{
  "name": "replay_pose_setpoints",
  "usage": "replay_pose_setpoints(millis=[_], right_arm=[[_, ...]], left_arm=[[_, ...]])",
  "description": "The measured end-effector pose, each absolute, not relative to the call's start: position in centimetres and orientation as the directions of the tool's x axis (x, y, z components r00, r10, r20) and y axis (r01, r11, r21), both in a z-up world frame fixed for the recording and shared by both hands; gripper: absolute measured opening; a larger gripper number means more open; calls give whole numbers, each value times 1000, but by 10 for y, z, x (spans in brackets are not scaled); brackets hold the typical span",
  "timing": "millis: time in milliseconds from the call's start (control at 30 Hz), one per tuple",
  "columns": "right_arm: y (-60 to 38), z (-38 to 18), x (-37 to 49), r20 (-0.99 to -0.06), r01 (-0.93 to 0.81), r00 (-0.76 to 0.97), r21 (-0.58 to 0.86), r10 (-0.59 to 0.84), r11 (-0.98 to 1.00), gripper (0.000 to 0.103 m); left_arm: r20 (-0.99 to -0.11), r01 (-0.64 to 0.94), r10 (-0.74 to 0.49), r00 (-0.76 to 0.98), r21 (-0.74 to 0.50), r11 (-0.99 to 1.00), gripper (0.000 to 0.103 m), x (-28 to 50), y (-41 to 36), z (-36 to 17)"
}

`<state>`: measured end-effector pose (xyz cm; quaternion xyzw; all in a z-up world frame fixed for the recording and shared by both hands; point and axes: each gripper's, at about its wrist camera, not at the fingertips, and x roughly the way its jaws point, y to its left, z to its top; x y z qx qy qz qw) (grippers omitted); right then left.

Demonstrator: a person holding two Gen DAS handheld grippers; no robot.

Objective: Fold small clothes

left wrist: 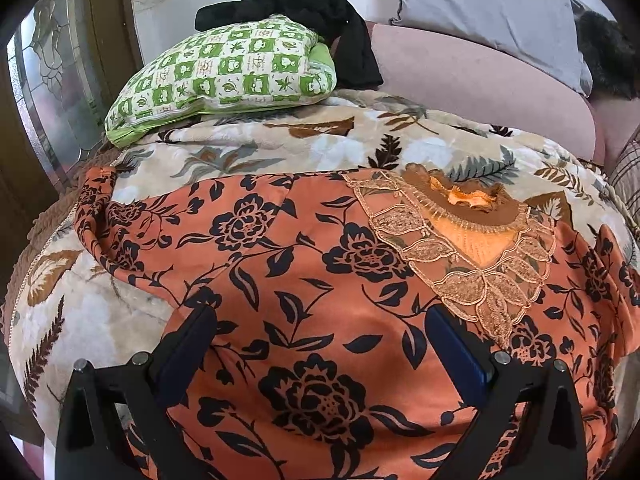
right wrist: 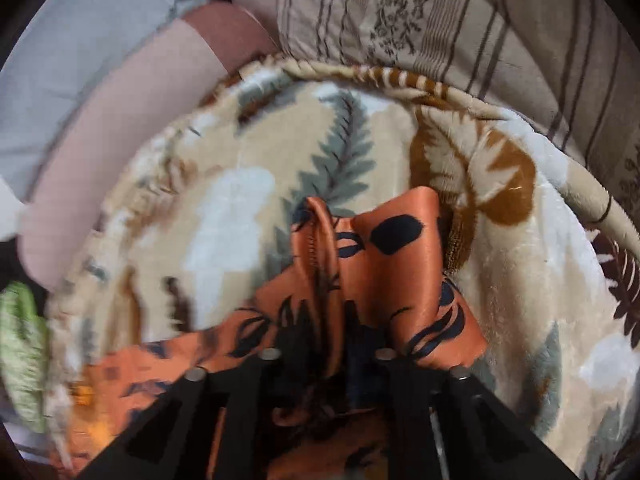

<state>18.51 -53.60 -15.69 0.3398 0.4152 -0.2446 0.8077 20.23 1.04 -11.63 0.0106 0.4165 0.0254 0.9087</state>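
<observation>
Right up against the lens of the left wrist view, the left gripper [left wrist: 320, 320] hangs over the orange floral garment [left wrist: 304, 280], its two black fingers [left wrist: 192, 340] spread wide apart with nothing between them, cloth passing beneath the gap. That garment lies spread across a leaf-patterned plush blanket [left wrist: 256, 148]; at its left edge a sleeve [left wrist: 100, 216] trails off in a rumpled strip, and further right its lace-trimmed neckline [left wrist: 468, 236] sits flat, facing up. Beyond, a green-and-white checked pillow [left wrist: 224, 76] rests on the blanket's far side, a black garment [left wrist: 320, 16] draped over its top, then a pink cushion [left wrist: 480, 80] and a grey pillow [left wrist: 492, 12] off to the right. Over in the right wrist view, the picture is smeared at the left, but the middle is clear enough: the right gripper [right wrist: 332, 344] is pinched closed on a bunched fold of the same orange cloth [right wrist: 392, 264], which stands up in a peak just above the blanket [right wrist: 224, 208]. A striped beige cushion [right wrist: 460, 20] fills the upper right, beyond the blanket's corded edge.
</observation>
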Motion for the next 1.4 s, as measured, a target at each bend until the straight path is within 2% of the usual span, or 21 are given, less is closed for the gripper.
replay_pose_setpoints(millis=[167, 333, 500, 633, 767, 867, 1033, 1200, 1300, 1400], right_arm=[[-514, -103, 164, -733, 552, 680, 487, -27, 677, 10], [-441, -38, 162, -573, 309, 797, 658, 191, 686, 10], [-333, 7, 181, -462, 74, 797, 715, 390, 696, 10], [-253, 20, 190, -452, -15, 776, 684, 440, 730, 10], [-221, 14, 189, -525, 10, 742, 631, 417, 776, 10], [-212, 14, 165, -575, 27, 762, 488, 298, 873, 10], [-193, 5, 133, -596, 54, 792, 281, 130, 958, 11], [-159, -29, 120, -680, 119, 729, 14, -78, 993, 11], [-147, -48, 120, -706, 94, 706, 24, -50, 995, 11], [-146, -51, 118, -697, 91, 713, -21, -79, 996, 11]], left_arm=[[-739, -78, 78, 669, 35, 996, 103, 200, 28, -104], [-720, -229, 187, 668, 41, 973, 103, 204, 76, -96], [-728, -365, 273, 628, 34, 930, 103, 205, 129, -100], [-726, -404, 277, 629, -1, 915, 103, 201, 147, -99], [-709, -326, 229, 667, -1, 945, 103, 199, 128, -94], [-686, -222, 166, 709, 7, 975, 103, 194, 99, -86], [-663, -110, 94, 743, 17, 994, 103, 187, 62, -81], [-656, -2, 28, 755, 40, 999, 103, 179, 28, -81], [-644, 31, 27, 764, 79, 996, 103, 174, 17, -83], [-644, 38, 30, 764, 91, 995, 103, 174, 15, -84]])
